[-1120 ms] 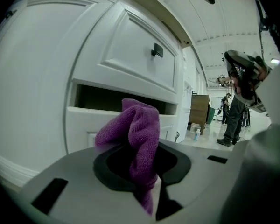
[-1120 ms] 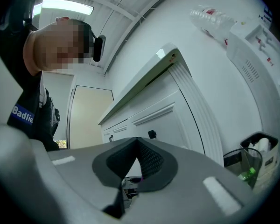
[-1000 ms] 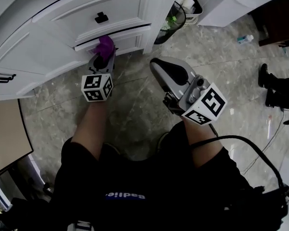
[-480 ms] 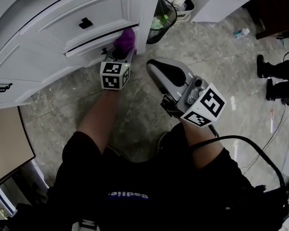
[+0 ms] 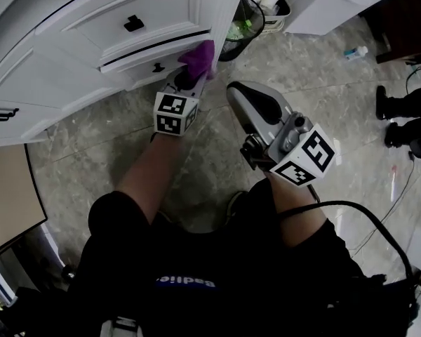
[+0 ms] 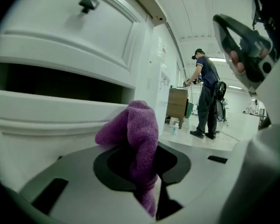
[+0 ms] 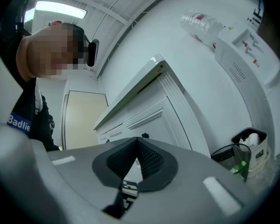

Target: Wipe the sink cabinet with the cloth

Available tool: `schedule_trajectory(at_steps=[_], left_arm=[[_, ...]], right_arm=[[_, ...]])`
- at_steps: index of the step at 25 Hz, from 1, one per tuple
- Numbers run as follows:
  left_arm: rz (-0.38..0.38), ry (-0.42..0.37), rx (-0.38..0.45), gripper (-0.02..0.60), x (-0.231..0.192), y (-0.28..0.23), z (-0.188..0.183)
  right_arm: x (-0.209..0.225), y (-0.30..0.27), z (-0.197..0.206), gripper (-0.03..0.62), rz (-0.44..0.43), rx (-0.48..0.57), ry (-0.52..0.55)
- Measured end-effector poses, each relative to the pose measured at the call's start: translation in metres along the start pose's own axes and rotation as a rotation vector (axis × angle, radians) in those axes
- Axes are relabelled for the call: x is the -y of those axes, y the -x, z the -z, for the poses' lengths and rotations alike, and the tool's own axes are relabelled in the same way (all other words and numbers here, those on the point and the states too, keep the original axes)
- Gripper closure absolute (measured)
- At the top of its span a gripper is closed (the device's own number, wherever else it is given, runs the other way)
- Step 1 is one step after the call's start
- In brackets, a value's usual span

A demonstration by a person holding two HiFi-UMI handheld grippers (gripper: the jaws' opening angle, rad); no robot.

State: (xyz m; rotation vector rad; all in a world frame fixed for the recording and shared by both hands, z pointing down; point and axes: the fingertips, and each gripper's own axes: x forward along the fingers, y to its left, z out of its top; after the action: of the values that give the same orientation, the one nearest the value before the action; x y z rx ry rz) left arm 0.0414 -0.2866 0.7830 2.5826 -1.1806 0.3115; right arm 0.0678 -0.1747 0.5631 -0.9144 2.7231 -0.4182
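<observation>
The left tool [image 5: 188, 81] grips a purple cloth [image 5: 201, 56] against the sink cabinet [image 5: 119, 60] just ahead; the right tool [image 5: 240, 95] is closed and empty.

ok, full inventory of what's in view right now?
sink cabinet: one, white with black handles, top left
cloth: one, purple, at the cabinet's lower drawer front
wire bin: one, black, right of the cabinet, holds rubbish
bottle: one, small and pale, on the floor at far right
floor: grey marble tiles
bystander: one, dark clothes, standing in the background
left hand-held gripper: shut on the cloth
right hand-held gripper: shut, empty, off the cabinet
</observation>
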Motion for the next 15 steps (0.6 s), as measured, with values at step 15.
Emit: schedule_trajectory(at_steps=[15], left_arm=[[-0.433, 0.233, -0.112, 0.494, -0.166, 0.135, 0.125]], right_arm=[[-0.028, -0.039, 0.024, 0.600, -0.083, -0.043, -0.016]])
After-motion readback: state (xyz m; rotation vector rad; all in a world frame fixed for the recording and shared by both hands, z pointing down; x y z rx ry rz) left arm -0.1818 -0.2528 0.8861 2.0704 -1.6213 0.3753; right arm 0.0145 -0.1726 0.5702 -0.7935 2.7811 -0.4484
